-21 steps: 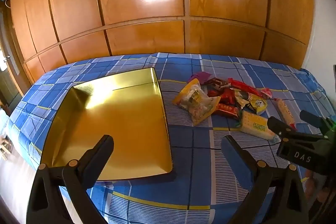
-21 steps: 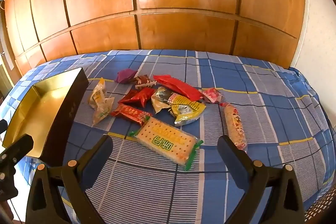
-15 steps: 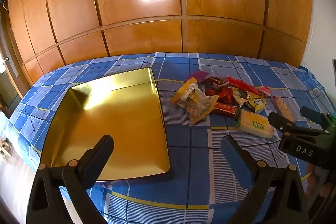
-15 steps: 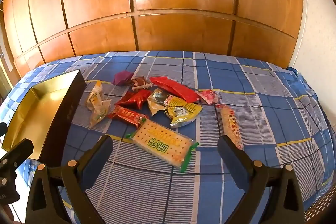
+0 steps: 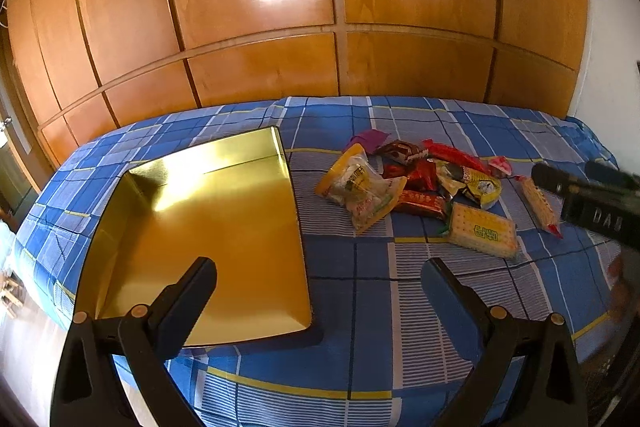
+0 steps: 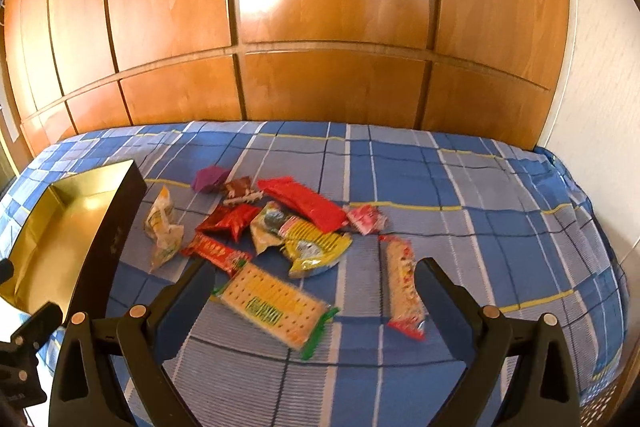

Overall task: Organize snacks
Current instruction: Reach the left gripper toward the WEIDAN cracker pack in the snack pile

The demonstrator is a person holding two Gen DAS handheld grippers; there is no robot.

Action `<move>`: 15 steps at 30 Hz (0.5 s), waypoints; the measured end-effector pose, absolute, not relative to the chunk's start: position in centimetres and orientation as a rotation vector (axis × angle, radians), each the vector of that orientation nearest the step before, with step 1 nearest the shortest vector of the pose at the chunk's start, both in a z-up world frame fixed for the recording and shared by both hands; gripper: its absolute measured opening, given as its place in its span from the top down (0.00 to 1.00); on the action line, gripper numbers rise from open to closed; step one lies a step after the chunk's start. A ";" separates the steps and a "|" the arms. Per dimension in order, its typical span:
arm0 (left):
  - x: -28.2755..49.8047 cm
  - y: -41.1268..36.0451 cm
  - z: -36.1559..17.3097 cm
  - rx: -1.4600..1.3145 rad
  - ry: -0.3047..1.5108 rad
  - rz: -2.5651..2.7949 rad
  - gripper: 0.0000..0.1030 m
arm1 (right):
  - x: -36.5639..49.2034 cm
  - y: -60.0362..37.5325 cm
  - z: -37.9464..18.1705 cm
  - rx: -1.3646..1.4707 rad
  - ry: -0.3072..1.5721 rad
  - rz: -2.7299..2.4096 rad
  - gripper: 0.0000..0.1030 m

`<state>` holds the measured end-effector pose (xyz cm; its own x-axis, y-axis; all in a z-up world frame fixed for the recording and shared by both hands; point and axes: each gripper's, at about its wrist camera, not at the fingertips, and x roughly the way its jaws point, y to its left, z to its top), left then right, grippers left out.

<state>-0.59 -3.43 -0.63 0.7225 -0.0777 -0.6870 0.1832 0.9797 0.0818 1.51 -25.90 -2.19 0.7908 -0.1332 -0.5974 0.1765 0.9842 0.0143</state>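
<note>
Holding both grippers over the blue plaid bedspread [image 6: 460,187], angled down, nothing picked up so far. My left gripper [image 5: 320,279] has its jaws spread wide with nothing between them; it hangs over the near right corner of the shallow gold-lined tray with dark outer walls [image 5: 208,211]. My right gripper [image 6: 312,283] is just as wide open and empty, hovering above the near end of the snack pile.

The pile sits just to the right of the tray, with a strip of bare bedspread between them. Closest to me is the flat yellow cracker pack with green ends [image 6: 272,307], lying at a slant and framed between my right fingers. Beside it on the right is the long thin biscuit sleeve with red ends [image 6: 404,287], close to my right finger. Behind those: a yellow crinkled bag [image 6: 316,247], a long red wrapper [image 6: 304,205], a small pink packet [image 6: 364,219] and a purple wrapper [image 6: 208,179] at the far edge. The clear bag with orange trim [image 5: 360,187] is nearest the tray.

Lots of open bedspread to the right and in front. Glossy wooden wardrobe doors [image 6: 320,27] close off the back.
</note>
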 end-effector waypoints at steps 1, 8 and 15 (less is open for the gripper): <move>-0.6 -3.6 -0.7 0.150 0.752 -0.148 0.00 | 1.6 -26.3 -2.0 0.077 0.643 -0.162 0.02; -0.3 -4.5 -0.9 0.168 0.768 -0.180 0.00 | 2.9 -29.6 0.1 0.063 0.649 -0.139 0.02; 0.1 -6.2 -1.2 0.199 0.787 -0.224 0.00 | 5.0 -33.8 0.9 -0.046 0.685 -0.144 0.02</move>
